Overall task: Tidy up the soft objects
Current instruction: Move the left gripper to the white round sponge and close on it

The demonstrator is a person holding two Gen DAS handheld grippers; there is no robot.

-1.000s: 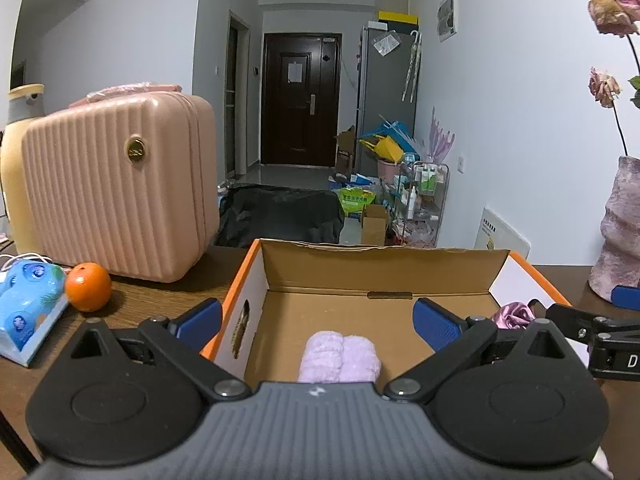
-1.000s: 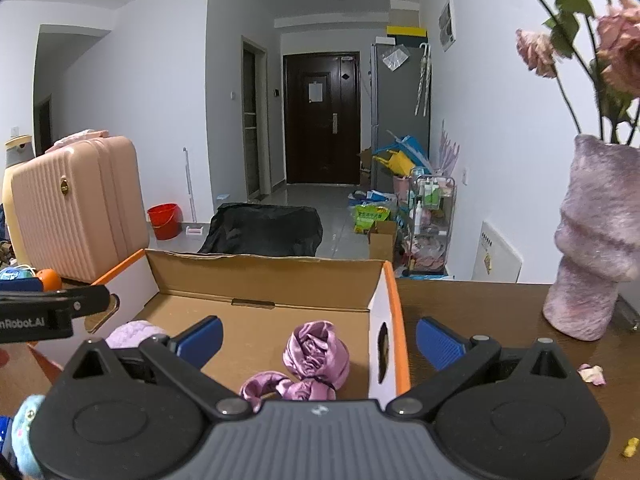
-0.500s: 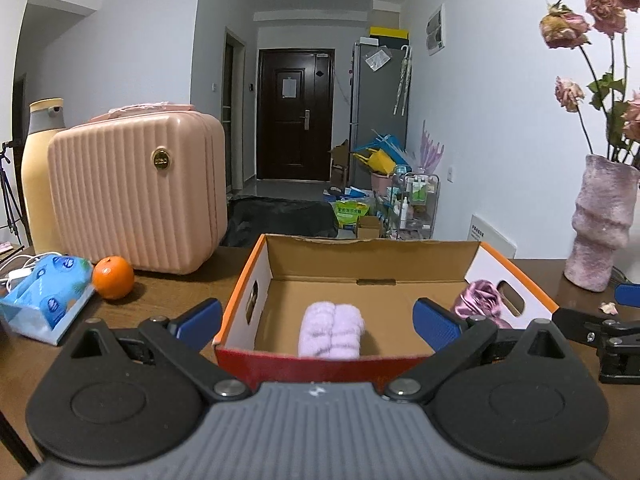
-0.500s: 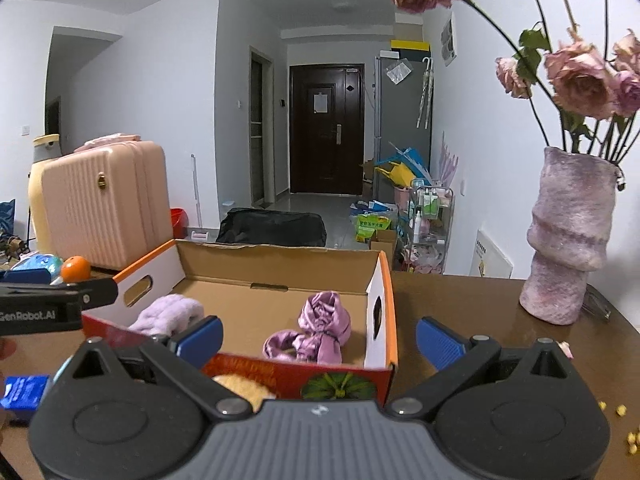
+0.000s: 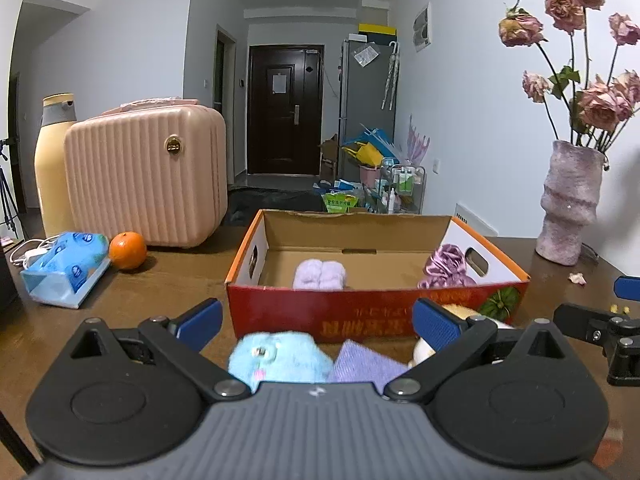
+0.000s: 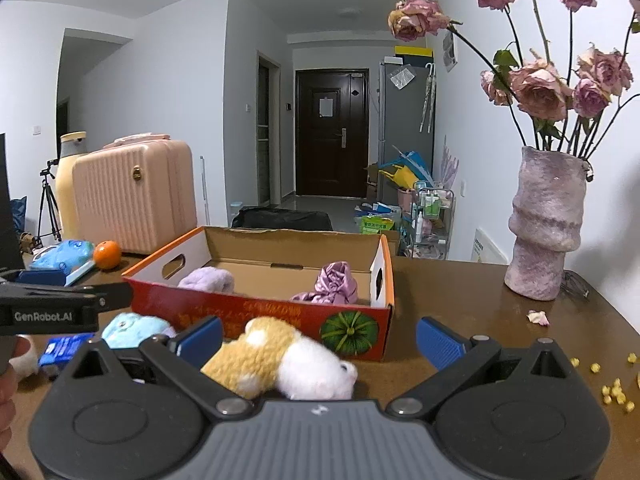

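Observation:
An open cardboard box (image 5: 372, 314) (image 6: 256, 314) stands on the brown table, holding a rolled lilac towel (image 5: 319, 275) (image 6: 208, 280) and a purple satin bundle (image 5: 448, 266) (image 6: 334, 285). In front of it lie a light blue plush (image 5: 280, 356) (image 6: 134, 330), a purple cloth (image 5: 370, 368) and a yellow-and-white plush (image 6: 280, 356) (image 5: 460, 312). My left gripper (image 5: 316, 320) is open, above the blue plush. My right gripper (image 6: 318, 336) is open, with the yellow-and-white plush between its fingers and no contact visible.
A pink suitcase (image 5: 148, 176), a yellow bottle (image 5: 52, 160), a blue tissue pack (image 5: 66, 268) and an orange (image 5: 127, 250) stand at the left. A vase of dried roses (image 6: 546, 224) stands at the right, with yellow crumbs (image 6: 614, 390) nearby.
Both grippers pulled back from over the box toward the near side of the table. The plush toys and purple cloth in front of the box came into view. Both stayed open.

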